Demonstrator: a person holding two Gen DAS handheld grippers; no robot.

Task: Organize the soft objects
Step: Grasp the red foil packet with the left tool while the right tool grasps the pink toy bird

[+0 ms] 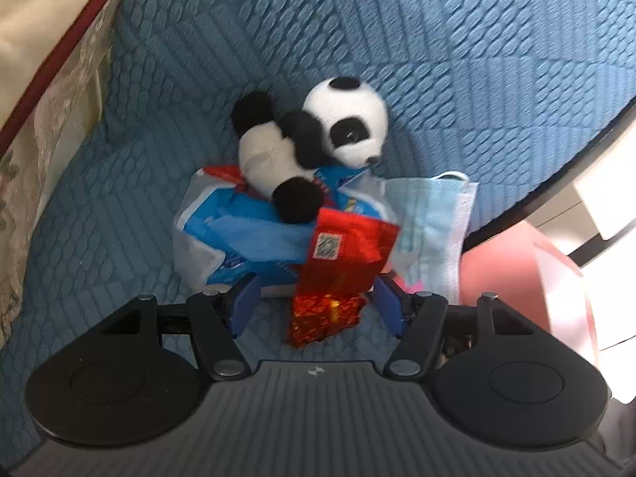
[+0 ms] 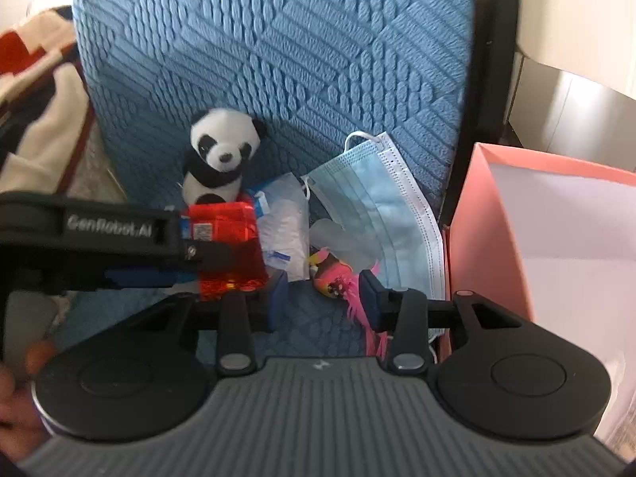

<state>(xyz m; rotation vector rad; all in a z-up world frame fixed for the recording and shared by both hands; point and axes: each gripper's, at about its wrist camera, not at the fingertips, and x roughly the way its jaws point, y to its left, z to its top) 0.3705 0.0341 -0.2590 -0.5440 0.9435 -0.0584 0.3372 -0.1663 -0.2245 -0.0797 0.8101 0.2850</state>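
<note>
Blue quilted cushion (image 1: pixel 397 39): tissue pack (image 1: pixel 222 234), mask (image 1: pixel 433 222).

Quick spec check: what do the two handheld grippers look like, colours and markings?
Both match: left gripper and right gripper have black linkage arms, blue finger pads, silver pivot screws, a ribbed grey body with round black discs. The left one's side reads "Genrobot.AI" in white. No cables visible.

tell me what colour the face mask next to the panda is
Light blue with a white edge; the face mask shows best in the right wrist view.
</note>
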